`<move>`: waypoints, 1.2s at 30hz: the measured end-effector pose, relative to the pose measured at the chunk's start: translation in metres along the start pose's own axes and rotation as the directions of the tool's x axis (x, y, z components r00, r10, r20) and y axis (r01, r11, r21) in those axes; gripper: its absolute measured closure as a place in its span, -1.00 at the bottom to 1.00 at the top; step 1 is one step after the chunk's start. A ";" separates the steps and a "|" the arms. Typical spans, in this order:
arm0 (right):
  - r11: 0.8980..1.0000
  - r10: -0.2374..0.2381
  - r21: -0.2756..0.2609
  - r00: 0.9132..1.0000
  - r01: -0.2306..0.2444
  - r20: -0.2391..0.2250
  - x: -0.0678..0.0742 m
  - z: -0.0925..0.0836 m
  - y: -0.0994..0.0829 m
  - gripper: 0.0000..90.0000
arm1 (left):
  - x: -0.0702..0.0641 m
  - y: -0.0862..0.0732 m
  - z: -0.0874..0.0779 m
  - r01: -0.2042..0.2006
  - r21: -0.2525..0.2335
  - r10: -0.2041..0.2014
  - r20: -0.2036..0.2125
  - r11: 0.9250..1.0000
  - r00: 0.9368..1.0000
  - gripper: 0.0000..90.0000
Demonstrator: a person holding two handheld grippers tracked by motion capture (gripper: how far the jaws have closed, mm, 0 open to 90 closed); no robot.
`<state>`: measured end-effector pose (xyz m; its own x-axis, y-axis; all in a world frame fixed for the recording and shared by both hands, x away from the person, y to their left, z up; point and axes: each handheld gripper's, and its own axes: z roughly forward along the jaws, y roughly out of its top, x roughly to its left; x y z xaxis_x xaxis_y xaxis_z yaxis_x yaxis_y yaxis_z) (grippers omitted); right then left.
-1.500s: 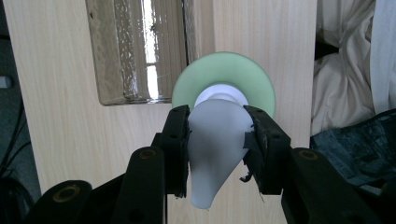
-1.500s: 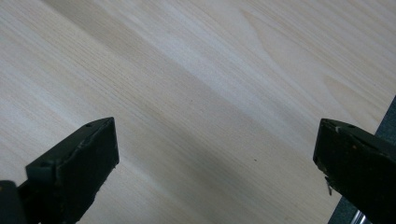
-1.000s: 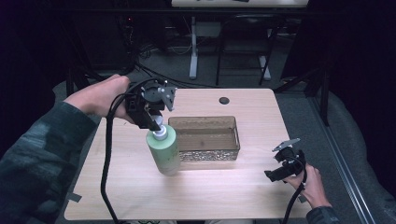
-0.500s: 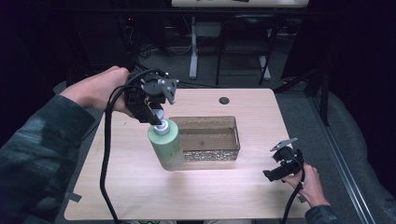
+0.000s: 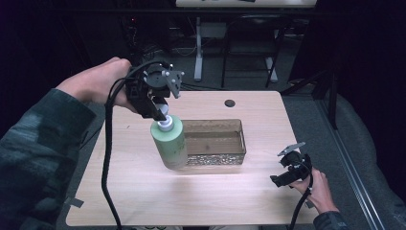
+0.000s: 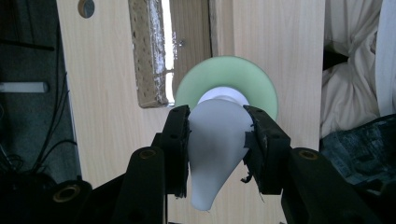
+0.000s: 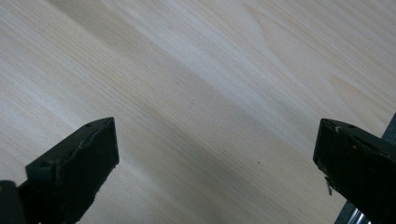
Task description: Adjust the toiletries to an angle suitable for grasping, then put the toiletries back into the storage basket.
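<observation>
Bottle (image 5: 169,143), green with white pump top, sits centre-left of the high view, tilted, clear of the bench (image 5: 143,201), just left of the tray (image 5: 241,139). Pickup looks done; setting it into the tray is likely what's left. Left gripper (image 5: 160,109) clamps the white pump (image 6: 218,149) between its jaws. Right gripper (image 5: 287,175), lower right, jaws wide, holds nothing, hovers over bare bench.

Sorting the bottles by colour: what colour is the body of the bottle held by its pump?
Pale green, with a white pump; the bottle shows best in the high view.
</observation>
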<state>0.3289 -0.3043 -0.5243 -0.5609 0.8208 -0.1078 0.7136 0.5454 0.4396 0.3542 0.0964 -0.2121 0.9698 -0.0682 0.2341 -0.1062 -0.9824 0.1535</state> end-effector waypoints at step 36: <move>1.000 0.006 0.005 1.000 -0.006 0.000 -0.001 0.000 -0.001 -1.00 | 0.040 0.014 -0.006 0.068 0.035 -0.066 -0.054 0.997 0.996 0.40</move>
<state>0.3283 -0.3053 -0.5242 -0.5567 0.8240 -0.1052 0.7191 0.5414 0.4356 0.3904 0.0814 -0.1945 0.9615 0.0061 0.2747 -0.0325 -0.9902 0.1358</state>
